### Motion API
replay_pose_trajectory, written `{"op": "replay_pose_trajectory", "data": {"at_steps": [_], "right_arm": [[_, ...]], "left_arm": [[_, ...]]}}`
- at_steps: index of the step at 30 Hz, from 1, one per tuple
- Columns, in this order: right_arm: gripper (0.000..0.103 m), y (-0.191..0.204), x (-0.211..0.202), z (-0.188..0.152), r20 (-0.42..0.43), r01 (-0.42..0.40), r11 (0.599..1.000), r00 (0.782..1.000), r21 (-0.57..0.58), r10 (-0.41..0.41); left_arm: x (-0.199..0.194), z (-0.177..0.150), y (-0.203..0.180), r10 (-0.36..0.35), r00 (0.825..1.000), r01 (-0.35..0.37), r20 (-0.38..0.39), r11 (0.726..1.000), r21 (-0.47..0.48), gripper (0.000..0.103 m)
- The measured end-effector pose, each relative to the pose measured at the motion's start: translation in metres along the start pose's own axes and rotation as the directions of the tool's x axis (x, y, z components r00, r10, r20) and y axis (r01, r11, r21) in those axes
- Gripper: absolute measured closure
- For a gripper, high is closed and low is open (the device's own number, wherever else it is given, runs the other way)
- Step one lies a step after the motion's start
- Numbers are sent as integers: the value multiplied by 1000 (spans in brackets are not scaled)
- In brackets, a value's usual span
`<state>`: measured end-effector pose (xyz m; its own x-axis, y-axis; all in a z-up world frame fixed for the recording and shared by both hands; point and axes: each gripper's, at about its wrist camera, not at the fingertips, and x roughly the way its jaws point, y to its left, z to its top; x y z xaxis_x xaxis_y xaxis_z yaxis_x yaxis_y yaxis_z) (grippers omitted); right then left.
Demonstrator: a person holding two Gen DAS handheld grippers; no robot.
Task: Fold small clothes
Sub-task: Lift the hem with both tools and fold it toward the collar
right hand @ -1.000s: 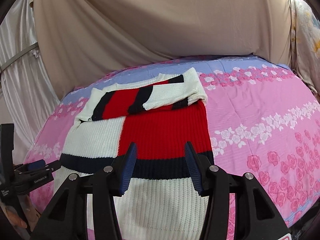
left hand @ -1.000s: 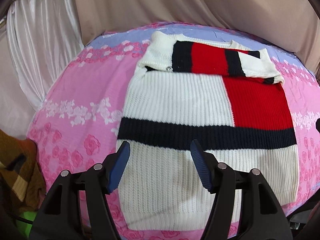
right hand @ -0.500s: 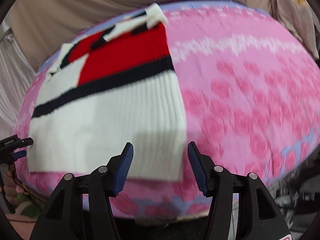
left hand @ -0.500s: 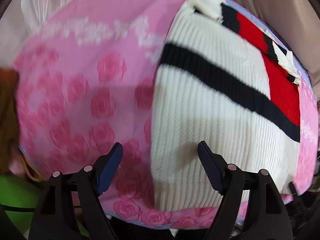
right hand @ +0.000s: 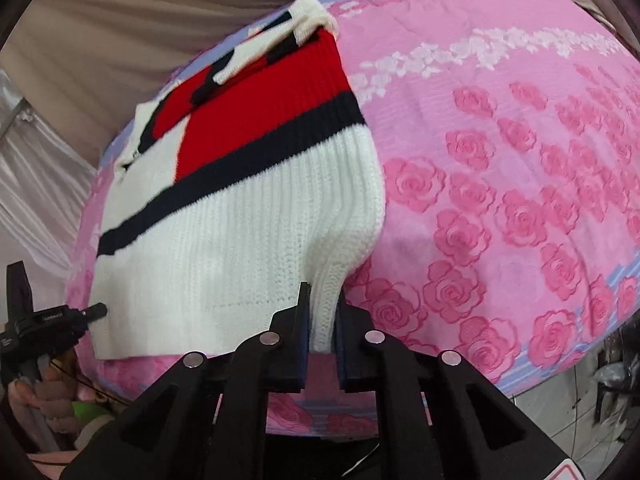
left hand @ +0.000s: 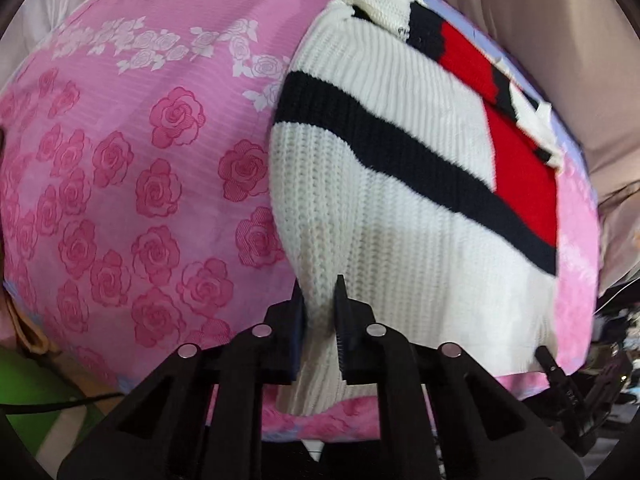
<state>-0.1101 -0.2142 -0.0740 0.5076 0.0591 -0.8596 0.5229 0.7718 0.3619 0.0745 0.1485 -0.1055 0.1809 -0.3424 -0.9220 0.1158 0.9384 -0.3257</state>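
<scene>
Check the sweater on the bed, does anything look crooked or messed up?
Nothing odd. The sweater lies flat on the bedspread, sleeves folded across its top. Only its two bottom corners bunch up, pinched by the left tongs and right tongs.

Pink rose-print bed (left hand: 120,200); knit sweater (left hand: 400,184) lying on it.

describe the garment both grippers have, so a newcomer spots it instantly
On the pink rose-print bedspread lies one knitted sweater, sleeves folded across its top. The left gripper and right gripper each pinch a hem corner. Its white ribbing, navy stripe and red block are unique.
</scene>
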Motion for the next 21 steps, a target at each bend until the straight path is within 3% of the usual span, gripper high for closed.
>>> {"op": "replay_pose_trajectory", "data": {"at_steps": [5, 11, 14, 18, 21], "right_arm": [[95, 9, -38, 9, 25, -1, 997, 1000, -77, 3], [95, -13, -57, -8, -95, 25, 985, 995, -173, -42], [95, -28, -65, -28, -192, 27, 974, 979, -225, -71], [95, -43, -78, -64, -358, -13, 954, 928, -299, -99], [95, -48, -89, -68, -421, -52, 958, 904, -283, -76]], "left_arm": [[-32, -4, -5, -17, 1000, 17, -3, 1000, 10, 92], [-53, -35, -19, 28, 997, -25, -67, 998, 54, 92], [-54, -68, -24, 72, 987, -62, -146, 995, 75, 92], [-59, -109, -26, 108, 957, -94, -270, 993, 66, 92], [-72, -118, -27, 120, 951, -116, -286, 993, 29, 92]]}}
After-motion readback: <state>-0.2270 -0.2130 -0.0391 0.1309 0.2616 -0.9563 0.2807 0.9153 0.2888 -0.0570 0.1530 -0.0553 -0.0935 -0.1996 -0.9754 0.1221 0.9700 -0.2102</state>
